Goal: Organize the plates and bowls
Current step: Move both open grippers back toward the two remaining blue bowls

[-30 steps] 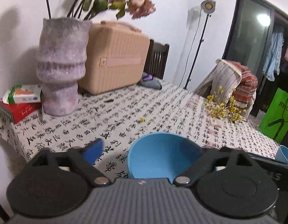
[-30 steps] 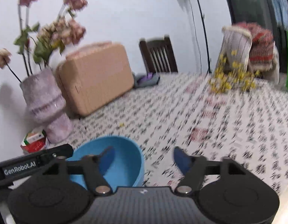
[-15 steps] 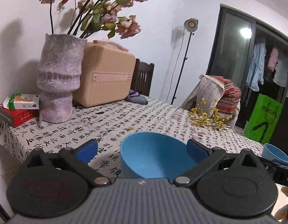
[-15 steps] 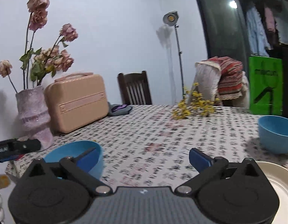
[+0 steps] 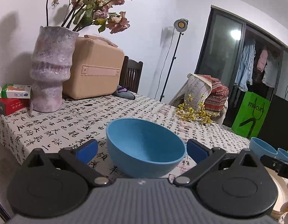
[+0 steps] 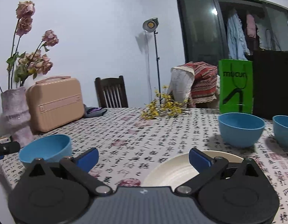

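Both jaws gape, holding nothing; Chinese calligraphy covers the tablecloth [image 6: 144, 130] beneath a blue bowl [image 5: 144, 147].

Both wrist views sit low at the near table edge, facing the far wall; both share the left blue bowl [image 5: 145, 149] [image 6: 45, 149]

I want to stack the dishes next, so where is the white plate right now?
In the right wrist view the white plate lies low and right of centre on the tablecloth, just ahead of the right gripper, with two blue bowls beyond it.
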A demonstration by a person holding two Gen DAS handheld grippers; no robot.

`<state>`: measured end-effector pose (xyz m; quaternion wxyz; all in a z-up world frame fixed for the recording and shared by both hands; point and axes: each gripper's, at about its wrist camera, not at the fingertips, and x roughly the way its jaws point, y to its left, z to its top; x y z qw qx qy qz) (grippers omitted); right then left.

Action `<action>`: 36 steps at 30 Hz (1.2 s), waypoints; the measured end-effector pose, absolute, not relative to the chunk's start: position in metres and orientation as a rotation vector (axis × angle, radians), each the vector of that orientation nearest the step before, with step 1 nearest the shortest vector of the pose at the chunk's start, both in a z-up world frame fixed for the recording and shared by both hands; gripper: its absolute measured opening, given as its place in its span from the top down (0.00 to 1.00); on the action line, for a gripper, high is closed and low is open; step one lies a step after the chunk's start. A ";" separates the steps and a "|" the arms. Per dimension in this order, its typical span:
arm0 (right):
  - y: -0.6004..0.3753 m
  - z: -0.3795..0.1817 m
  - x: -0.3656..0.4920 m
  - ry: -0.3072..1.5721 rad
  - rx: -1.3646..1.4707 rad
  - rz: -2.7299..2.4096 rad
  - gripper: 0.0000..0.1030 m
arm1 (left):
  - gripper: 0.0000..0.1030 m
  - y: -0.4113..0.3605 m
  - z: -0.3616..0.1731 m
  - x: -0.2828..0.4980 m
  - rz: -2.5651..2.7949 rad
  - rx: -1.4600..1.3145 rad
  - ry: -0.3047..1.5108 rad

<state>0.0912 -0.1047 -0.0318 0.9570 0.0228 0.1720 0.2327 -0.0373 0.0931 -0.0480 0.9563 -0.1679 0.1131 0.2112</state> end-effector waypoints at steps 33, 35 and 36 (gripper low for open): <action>-0.171 -0.044 0.068 0.361 0.062 0.307 0.00 | 0.00 0.044 -0.048 -0.009 0.226 -0.293 0.244; -0.176 -0.044 0.067 0.361 0.066 0.296 0.00 | 0.00 0.040 -0.048 -0.005 0.213 -0.290 0.248; -0.178 -0.044 0.067 0.361 0.069 0.291 0.00 | 0.00 0.039 -0.049 -0.003 0.207 -0.288 0.250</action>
